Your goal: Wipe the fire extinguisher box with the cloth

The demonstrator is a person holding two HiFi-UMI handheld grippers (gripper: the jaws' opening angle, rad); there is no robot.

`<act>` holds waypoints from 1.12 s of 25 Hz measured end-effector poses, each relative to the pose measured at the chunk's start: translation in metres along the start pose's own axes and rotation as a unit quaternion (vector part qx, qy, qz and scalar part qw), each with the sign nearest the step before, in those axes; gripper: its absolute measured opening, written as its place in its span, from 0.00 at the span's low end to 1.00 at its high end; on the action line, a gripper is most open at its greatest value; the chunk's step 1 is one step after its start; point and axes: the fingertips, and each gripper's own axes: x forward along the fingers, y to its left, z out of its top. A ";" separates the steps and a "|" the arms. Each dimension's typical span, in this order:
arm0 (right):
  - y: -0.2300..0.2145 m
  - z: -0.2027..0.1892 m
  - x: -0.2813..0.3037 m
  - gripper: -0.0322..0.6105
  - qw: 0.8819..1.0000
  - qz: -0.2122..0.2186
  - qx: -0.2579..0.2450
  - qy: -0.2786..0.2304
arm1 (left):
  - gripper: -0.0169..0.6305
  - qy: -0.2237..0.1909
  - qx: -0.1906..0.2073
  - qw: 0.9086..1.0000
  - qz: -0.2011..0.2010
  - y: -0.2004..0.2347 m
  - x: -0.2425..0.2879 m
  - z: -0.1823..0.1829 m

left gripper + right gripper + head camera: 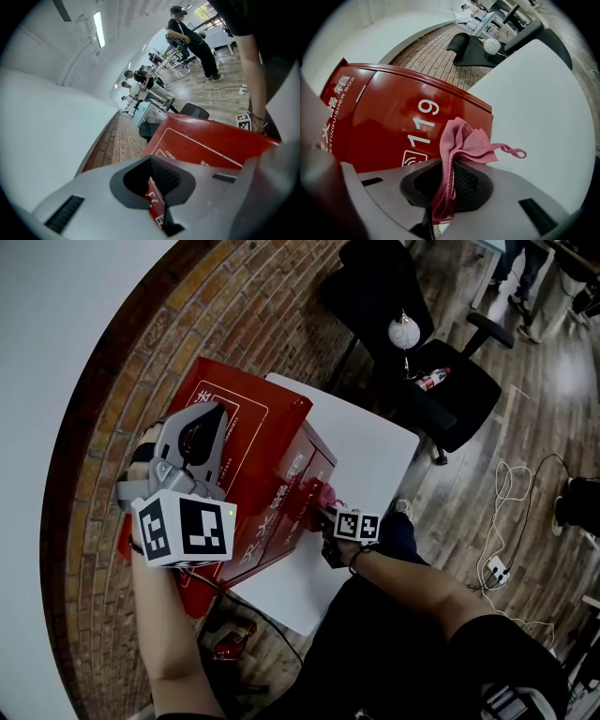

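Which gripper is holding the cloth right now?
The right gripper: the pink cloth is pinched in its jaws. The left gripper instead clamps the red box lid by its edge.

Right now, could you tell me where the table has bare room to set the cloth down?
The white table is bare between the fire extinguisher box and the black chair, with a narrower strip along its near edge. The box side is crowded: left gripper clamps the box, right gripper holds the cloth.
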 end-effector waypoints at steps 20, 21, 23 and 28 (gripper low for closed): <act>0.038 0.013 -0.016 0.15 0.999 0.032 0.003 -0.012 | 0.07 0.000 0.005 1.000 -0.006 -0.002 0.001 -0.001; 0.040 0.014 -0.017 0.15 0.999 0.032 0.003 -0.013 | 0.07 -0.001 0.006 1.000 -0.007 -0.002 0.001 0.000; 0.043 0.016 -0.018 0.15 0.999 0.035 0.005 -0.014 | 0.07 -0.001 0.006 1.000 -0.008 -0.003 0.001 0.000; 0.055 0.020 -0.022 0.15 0.999 0.045 0.008 -0.019 | 0.07 -0.002 0.005 1.000 -0.008 -0.003 0.002 -0.001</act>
